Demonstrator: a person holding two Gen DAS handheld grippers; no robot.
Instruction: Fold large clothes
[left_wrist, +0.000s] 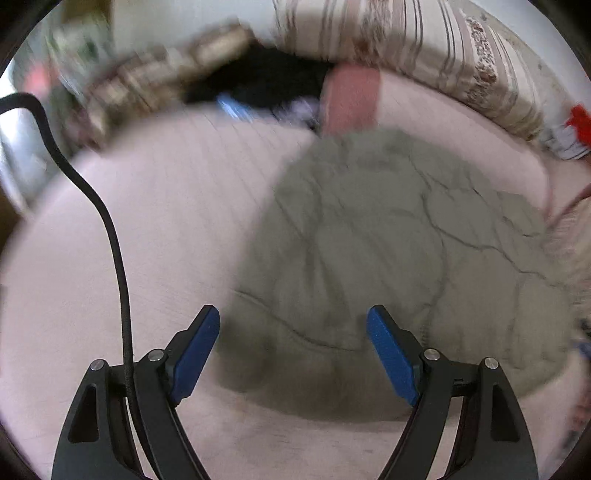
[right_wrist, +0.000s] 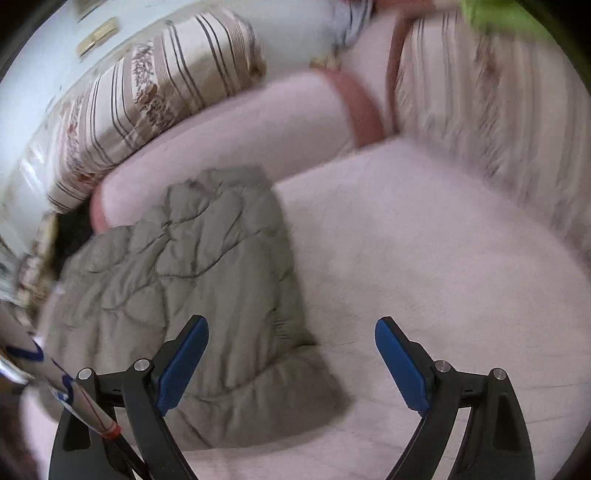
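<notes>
A grey quilted jacket (left_wrist: 388, 258) lies folded on the pink bed (left_wrist: 147, 221). Both the left gripper (left_wrist: 293, 350) and the right gripper (right_wrist: 291, 363) hang above its near edge, fingers spread wide and empty. Judged next: pinching that edge for another fold.

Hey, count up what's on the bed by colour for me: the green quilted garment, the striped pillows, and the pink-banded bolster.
Green quilted garment: 1
Striped pillows: 2, one by the wall, one at the bed's right side
Pink-banded bolster: 1
Total: 4
A dark pile beyond the bed is too blurred to count.
</notes>
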